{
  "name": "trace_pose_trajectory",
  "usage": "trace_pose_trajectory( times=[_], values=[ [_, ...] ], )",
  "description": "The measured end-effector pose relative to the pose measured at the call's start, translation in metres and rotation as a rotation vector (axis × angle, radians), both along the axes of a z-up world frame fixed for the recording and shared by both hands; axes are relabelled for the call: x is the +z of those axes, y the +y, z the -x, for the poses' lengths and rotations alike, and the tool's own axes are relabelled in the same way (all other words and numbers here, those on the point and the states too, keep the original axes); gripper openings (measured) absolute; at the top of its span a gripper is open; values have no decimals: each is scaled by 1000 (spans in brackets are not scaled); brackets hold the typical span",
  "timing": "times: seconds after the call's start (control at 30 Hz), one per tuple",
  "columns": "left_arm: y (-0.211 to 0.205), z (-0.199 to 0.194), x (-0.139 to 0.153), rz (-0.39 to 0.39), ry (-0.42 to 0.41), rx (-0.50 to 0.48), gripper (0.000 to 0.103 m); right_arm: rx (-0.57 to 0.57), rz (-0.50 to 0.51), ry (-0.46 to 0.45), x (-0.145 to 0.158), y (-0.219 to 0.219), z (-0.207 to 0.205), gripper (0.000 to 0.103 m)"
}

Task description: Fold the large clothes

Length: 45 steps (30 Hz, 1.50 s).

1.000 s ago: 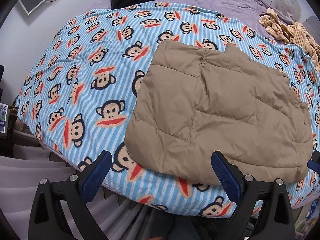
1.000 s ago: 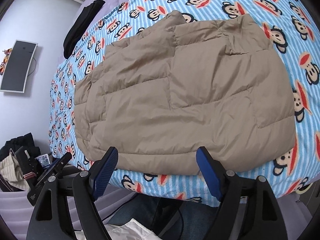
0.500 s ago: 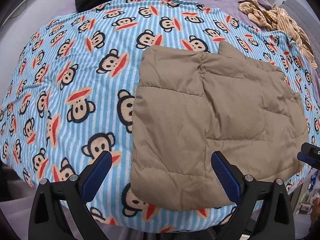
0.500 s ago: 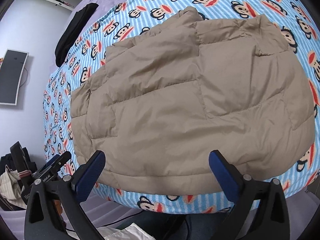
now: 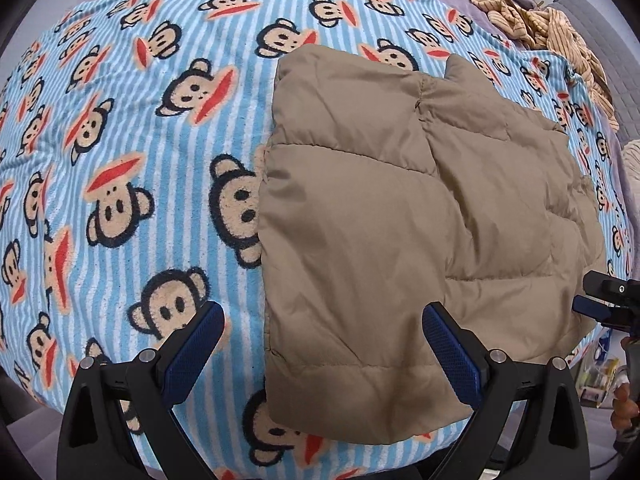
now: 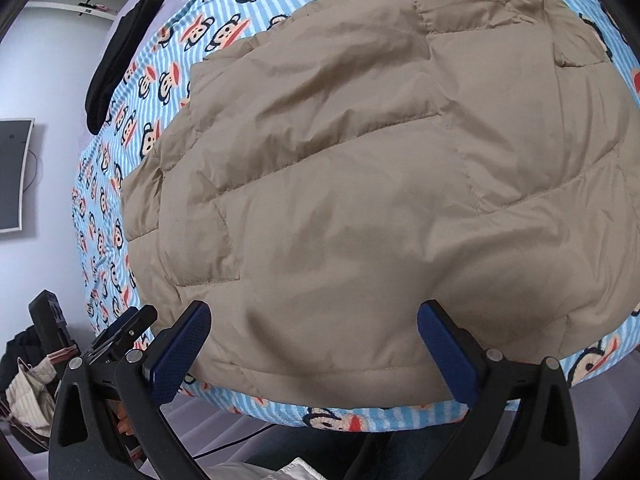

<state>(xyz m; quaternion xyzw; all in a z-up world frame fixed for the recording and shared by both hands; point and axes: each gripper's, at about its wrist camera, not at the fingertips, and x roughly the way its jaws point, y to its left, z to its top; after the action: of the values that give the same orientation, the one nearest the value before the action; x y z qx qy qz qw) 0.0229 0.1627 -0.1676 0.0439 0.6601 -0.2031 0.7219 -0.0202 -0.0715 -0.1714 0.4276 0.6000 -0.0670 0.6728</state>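
A tan quilted puffer garment (image 5: 392,216) (image 6: 360,184) lies folded flat on a bed with a blue striped monkey-print blanket (image 5: 120,152). My left gripper (image 5: 320,344) hovers open over the garment's near left corner, nothing between its blue pads. My right gripper (image 6: 316,344) stands open, its jaws wide above the garment's near hem, not touching it. The right gripper's tip (image 5: 600,300) shows at the left wrist view's right edge, and the left gripper's tip (image 6: 120,332) shows at the lower left of the right wrist view.
A black folded cloth (image 6: 120,56) lies at the blanket's far edge. Beige striped clothes (image 5: 552,28) are heaped at the far right on the purple sheet. A wall screen (image 6: 12,172) hangs left. Clutter and bags (image 6: 28,384) sit on the floor beside the bed.
Both grippers have come down and closer to the garment, which now fills more of each view. The right gripper's jaws have widened. The garment has not moved.
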Motion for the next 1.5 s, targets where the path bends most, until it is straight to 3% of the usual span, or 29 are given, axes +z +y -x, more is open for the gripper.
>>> trace_pose_trajectory(
  times=[0.27,0.4,0.43,0.57,0.87,0.9,0.93,0.97,1.03,1.13,1.17,1.2,1.23,1.3,1.5],
  values=[
    [9,-19,-12,87,22,-42,100,-29,31,15,-6,3,-5,100],
    [23,-40,-20,152,33,-80,100,-25,72,43,-9,1,-5,71],
    [27,-45,-23,189,61,-82,100,-26,73,41,-10,-1,-5,64],
    [31,-57,-51,352,233,-121,100,-14,70,30,-11,-3,-7,60],
    [-45,-47,-81,501,386,-239,100,-20,76,33,-19,1,-9,60],
    [-54,-46,-83,485,379,-259,92,-23,73,34,-20,1,-9,61],
    [-60,-44,-83,466,369,-283,73,-26,69,32,-21,0,-10,62],
    [-62,-45,-83,474,380,-290,65,-26,68,34,-21,1,-11,62],
    [-55,-48,-78,525,407,-270,40,2,64,43,-18,2,-15,62],
    [-48,-49,-64,541,408,-244,30,79,110,-6,2,1,-16,62],
    [-48,-48,-57,539,403,-239,30,98,157,-26,10,0,-15,60],
    [-49,-46,-48,538,393,-240,29,106,193,-49,17,-2,-14,50],
    [-51,-43,-39,549,377,-247,29,107,227,-80,23,-6,-13,31],
    [-60,-36,-14,545,342,-262,29,101,250,-108,23,-15,-13,14],
    [-112,2,65,506,243,-267,29,118,199,-161,-23,-32,-40,11]
  ],
)
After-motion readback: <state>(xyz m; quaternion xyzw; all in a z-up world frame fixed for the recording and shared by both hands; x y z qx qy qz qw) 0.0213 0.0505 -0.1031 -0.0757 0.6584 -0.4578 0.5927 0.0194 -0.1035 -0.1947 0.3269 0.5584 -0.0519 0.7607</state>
